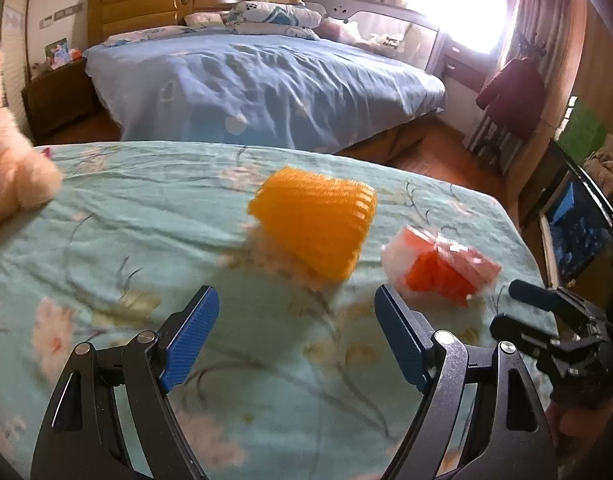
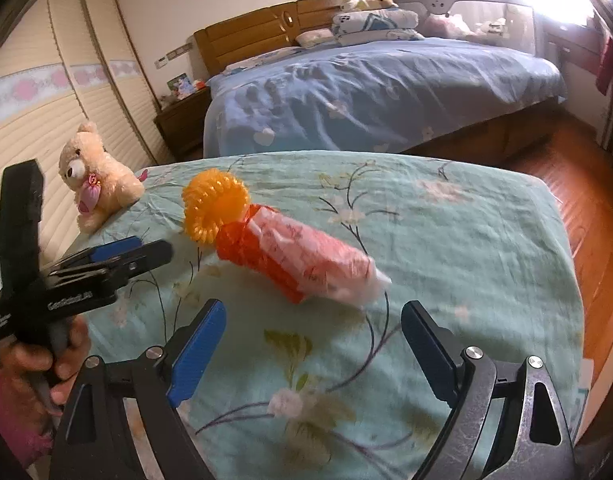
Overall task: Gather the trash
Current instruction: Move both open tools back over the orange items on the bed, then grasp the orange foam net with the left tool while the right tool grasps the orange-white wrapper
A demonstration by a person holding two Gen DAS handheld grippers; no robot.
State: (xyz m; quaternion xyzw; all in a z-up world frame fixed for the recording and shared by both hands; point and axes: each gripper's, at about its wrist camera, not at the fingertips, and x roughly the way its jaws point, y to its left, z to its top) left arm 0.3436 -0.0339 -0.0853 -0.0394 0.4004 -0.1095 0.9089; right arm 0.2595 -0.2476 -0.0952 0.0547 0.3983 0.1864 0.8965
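Both the left gripper (image 1: pixel 296 312) and right gripper (image 2: pixel 312 332) are spread wide and empty. The orange net (image 1: pixel 314 222) and red wrapper (image 1: pixel 440 266) lie touching mid-table (image 1: pixel 106 216). Lower each over one piece, then squeeze gently.

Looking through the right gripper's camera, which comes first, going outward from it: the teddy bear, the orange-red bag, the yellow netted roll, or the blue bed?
From the right gripper:
1. Orange-red bag, just ahead on the floral cloth.
2. Yellow netted roll, behind the bag's far end.
3. Teddy bear, far left edge.
4. Blue bed, across the room.
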